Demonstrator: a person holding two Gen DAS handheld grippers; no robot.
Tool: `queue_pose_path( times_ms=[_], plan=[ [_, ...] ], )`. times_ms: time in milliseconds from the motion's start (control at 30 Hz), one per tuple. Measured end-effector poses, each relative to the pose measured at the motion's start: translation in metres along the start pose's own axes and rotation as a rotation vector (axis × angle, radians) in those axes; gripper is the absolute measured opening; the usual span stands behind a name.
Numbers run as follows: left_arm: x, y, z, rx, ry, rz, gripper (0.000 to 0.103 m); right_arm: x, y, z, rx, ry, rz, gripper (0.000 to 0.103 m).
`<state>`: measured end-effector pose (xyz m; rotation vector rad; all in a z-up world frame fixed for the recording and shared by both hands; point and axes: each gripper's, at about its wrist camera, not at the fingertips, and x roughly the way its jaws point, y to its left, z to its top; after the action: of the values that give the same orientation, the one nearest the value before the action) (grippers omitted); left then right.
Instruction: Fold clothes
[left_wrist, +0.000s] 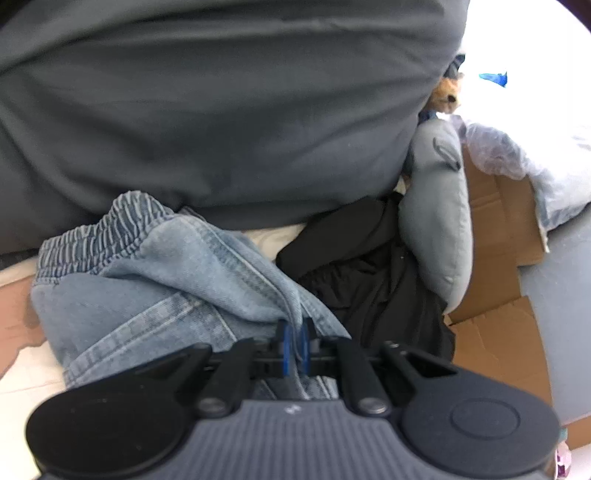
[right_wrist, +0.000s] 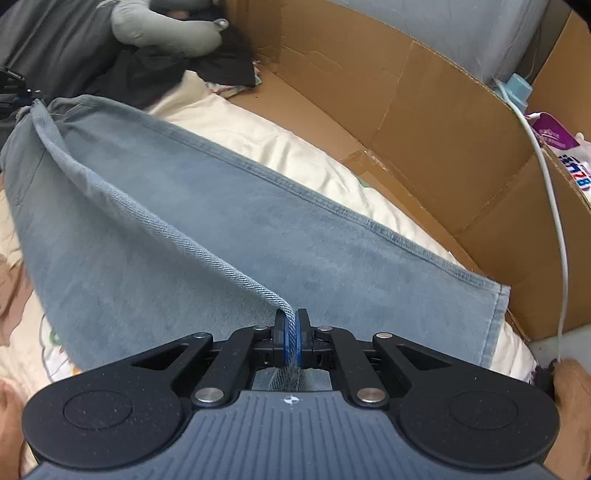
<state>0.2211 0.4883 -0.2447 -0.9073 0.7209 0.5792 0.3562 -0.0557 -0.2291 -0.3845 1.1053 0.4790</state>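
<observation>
Light blue jeans (left_wrist: 155, 280) with an elastic waistband lie bunched on the cream bedding in the left wrist view. My left gripper (left_wrist: 294, 334) is shut on a fold of their denim near the waist. In the right wrist view the jeans (right_wrist: 221, 229) stretch out as a long leg across the cream sheet (right_wrist: 280, 144). My right gripper (right_wrist: 291, 325) is shut on a taut edge of the jeans, which runs up-left to the left gripper (right_wrist: 22, 96) at the far left edge.
A big dark grey cushion (left_wrist: 221, 103) fills the top of the left wrist view. Black clothing (left_wrist: 369, 266) and a grey neck pillow (left_wrist: 439, 221) lie beside it. Cardboard walls (right_wrist: 424, 92) run along the right, with a white cable (right_wrist: 554, 206) and packets beyond.
</observation>
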Motion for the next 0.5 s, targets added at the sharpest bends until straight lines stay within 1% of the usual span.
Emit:
queue_pose_path(
  times_ms=[167, 367, 500],
  plan=[
    [0.015, -0.005, 0.005, -0.008, 0.020, 0.025, 0.007, 0.019, -0.016, 0.015, 0.032, 0.003, 0.007, 0.001],
    [0.029, -0.013, 0.013, -0.023, 0.032, 0.035, 0.007, 0.038, -0.031, 0.037, 0.055, 0.006, 0.004, 0.001],
    [0.047, -0.017, 0.017, -0.042, 0.042, 0.050, 0.007, 0.058, -0.039, 0.049, 0.049, 0.029, 0.003, 0.001]
  ],
)
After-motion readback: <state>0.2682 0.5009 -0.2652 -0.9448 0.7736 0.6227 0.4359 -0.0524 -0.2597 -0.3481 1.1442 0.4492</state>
